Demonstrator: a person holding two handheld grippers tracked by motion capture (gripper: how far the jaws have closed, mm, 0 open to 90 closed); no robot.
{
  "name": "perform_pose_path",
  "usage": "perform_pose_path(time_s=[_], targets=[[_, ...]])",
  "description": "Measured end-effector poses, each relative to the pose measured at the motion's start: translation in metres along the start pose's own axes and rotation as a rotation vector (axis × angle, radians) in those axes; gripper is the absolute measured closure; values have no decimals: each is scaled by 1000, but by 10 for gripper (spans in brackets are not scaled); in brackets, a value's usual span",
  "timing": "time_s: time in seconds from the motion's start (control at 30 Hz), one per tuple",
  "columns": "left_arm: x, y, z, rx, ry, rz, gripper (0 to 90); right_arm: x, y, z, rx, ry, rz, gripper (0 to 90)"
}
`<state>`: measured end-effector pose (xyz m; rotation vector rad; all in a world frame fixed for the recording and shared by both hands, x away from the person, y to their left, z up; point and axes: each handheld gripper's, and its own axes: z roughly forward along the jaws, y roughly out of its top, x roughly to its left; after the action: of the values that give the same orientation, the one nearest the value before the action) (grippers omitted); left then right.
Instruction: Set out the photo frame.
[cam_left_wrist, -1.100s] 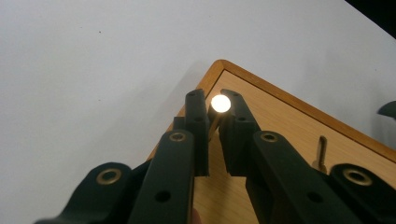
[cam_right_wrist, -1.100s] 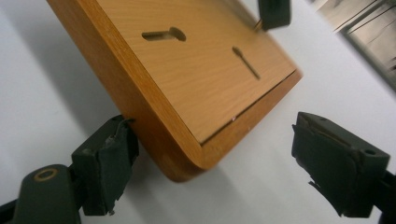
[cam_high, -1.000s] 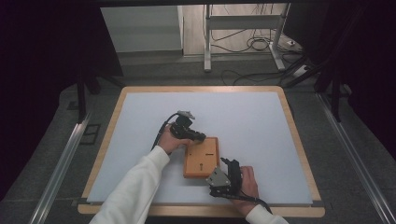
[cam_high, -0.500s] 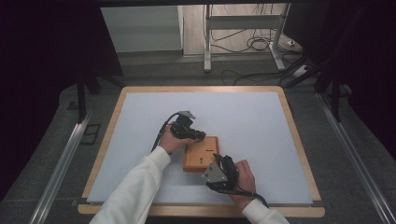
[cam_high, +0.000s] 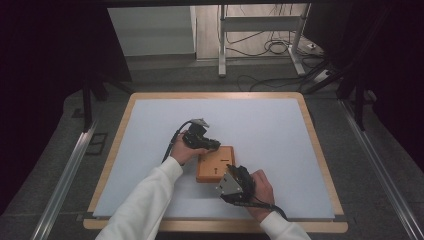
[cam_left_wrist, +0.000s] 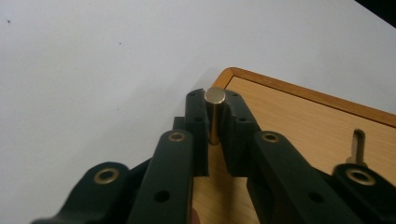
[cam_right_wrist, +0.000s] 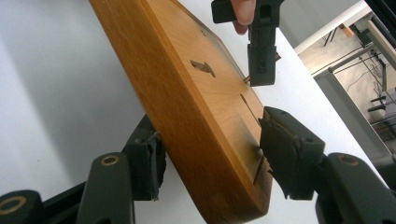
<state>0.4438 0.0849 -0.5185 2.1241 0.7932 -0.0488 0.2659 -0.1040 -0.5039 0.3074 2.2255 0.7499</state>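
1. Wooden block: lies flat on the white table, near the middle, toward my side.
2. My right tongs: jaws straddle the block's near edge, one under, one over. Whether they press it I cannot tell; I judge they are there to steady it.
3. My left tongs: pinching a brass pin upright over the block's far-left corner (presumably bound for a slot in its top).

It looks like a lab: a white-topped table with wooden rim stands between dark curtains; cables lie on the floor behind.
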Motion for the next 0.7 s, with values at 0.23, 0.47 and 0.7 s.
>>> perform_pose_path(time_s=[0.23, 0.47, 0.7], targets=[[0, -7, -19, -40, 67, 2, 525, -3, -1, -3, -6, -4, 1, 446], [-5, -34, -60, -85, 165, 24, 422, -8, -2, -5, -12, -8, 16, 458], [-12, -71, -89, -99, 190, 31, 410, -9, -2, -4, -8, -8, 10, 460]])
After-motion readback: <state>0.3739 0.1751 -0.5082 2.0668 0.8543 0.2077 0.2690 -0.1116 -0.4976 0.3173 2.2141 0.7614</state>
